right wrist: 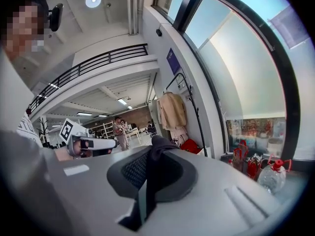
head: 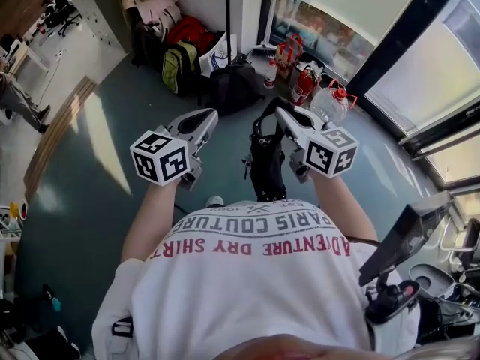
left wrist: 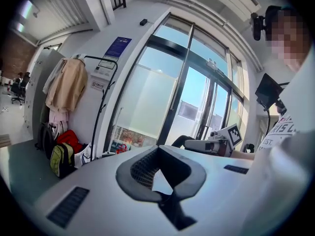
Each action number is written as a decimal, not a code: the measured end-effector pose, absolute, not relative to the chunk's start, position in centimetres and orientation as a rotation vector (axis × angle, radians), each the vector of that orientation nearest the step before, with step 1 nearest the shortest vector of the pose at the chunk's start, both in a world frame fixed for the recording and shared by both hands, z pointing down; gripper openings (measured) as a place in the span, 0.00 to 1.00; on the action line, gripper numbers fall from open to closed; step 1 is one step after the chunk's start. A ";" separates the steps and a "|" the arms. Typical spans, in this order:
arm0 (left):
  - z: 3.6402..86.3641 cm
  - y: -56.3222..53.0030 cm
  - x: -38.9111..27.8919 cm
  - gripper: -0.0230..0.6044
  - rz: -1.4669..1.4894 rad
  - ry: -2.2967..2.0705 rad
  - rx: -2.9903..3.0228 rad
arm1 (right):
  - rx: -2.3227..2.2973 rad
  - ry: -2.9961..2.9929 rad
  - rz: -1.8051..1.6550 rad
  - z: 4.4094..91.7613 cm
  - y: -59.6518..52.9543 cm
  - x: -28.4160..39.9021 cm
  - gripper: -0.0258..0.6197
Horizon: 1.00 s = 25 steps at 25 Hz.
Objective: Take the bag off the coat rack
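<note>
A black bag (head: 267,167) hangs by its strap (right wrist: 156,156) from my right gripper (head: 285,116), in front of the person's body and apart from the rack. The right jaws are shut on the strap, which runs up between the pads. My left gripper (head: 207,118) is level with it to the left, shut, with nothing between its jaws. The coat rack's black pole (head: 228,13) stands ahead by the wall. The left gripper view shows the rack (left wrist: 101,109) with a beige coat (left wrist: 66,85) hanging on it.
Round the rack's foot on the floor lie a red bag (head: 191,32), a yellow-green backpack (head: 178,66) and a black bag (head: 234,85). A large water bottle (head: 330,103) and red shopping bags (head: 289,55) stand by the glass doors (head: 420,66) on the right.
</note>
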<state>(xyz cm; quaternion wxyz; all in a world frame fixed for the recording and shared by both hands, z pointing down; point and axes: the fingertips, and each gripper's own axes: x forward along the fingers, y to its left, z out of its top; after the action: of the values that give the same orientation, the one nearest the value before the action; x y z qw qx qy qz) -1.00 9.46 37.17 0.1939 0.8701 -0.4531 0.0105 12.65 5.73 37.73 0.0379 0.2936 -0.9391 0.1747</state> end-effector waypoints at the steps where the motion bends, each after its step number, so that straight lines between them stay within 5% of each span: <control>1: 37.1 10.1 -0.4 0.04 0.033 -1.258 2.442 | 0.895 -2.885 0.536 37.4 6.8 13.2 0.05; 25: 35.0 15.4 2.0 0.04 0.048 -1.227 2.495 | 0.926 -2.952 0.465 33.9 10.8 14.2 0.05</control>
<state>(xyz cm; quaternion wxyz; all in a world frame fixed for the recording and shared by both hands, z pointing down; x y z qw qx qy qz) 2.03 15.37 35.01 0.1795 0.8826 -0.4343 0.0170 14.24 10.83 33.89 0.0066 0.2959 -0.9436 0.1485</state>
